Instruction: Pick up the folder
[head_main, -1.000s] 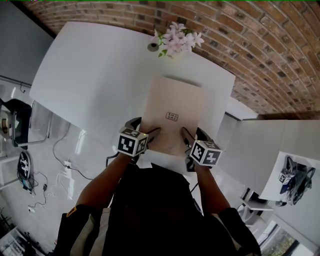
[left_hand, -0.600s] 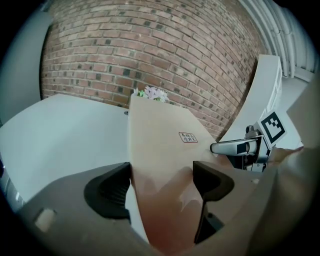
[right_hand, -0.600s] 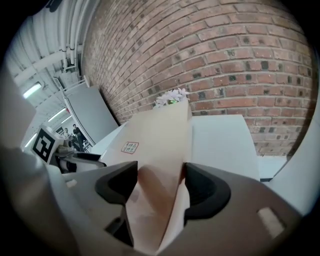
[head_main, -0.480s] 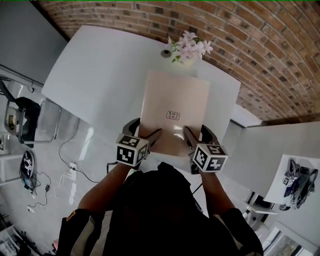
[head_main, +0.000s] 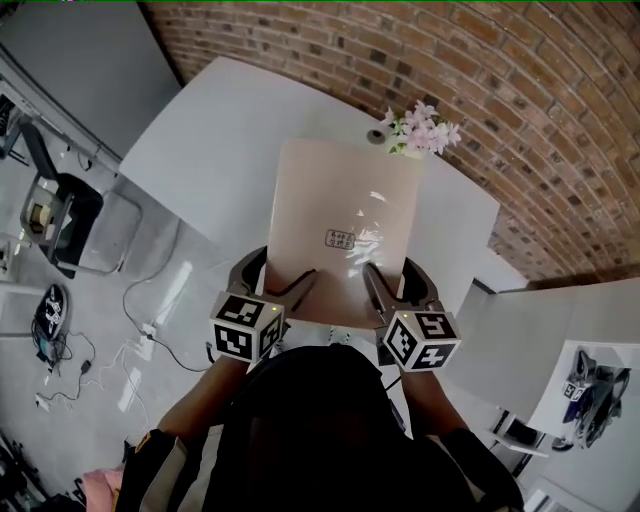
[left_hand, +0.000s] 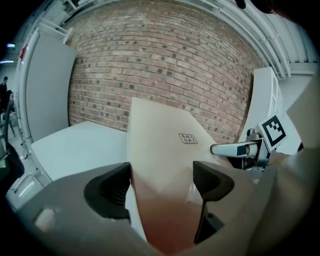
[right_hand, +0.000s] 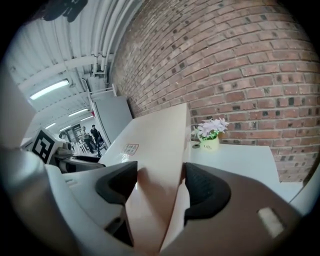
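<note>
The folder (head_main: 340, 220) is a pale beige card folder with a small printed label, held up off the white table (head_main: 220, 130) with its far edge raised. My left gripper (head_main: 287, 290) is shut on its near left corner, and my right gripper (head_main: 383, 290) is shut on its near right corner. In the left gripper view the folder (left_hand: 165, 150) fills the gap between the dark pads of the left gripper (left_hand: 162, 182). In the right gripper view the folder (right_hand: 155, 145) sits pinched in the right gripper (right_hand: 160, 187), its lower leaf hanging slightly apart.
A small pot of pink flowers (head_main: 425, 130) and a little round object (head_main: 376, 136) stand at the table's far edge by the brick wall (head_main: 520, 90). A chair (head_main: 60, 215) and floor cables (head_main: 140, 320) lie to the left. A second white table (head_main: 560, 340) is at right.
The folder has risen off the table with both grippers and now covers more of the far tabletop. The head view has shifted, showing more floor at left.
</note>
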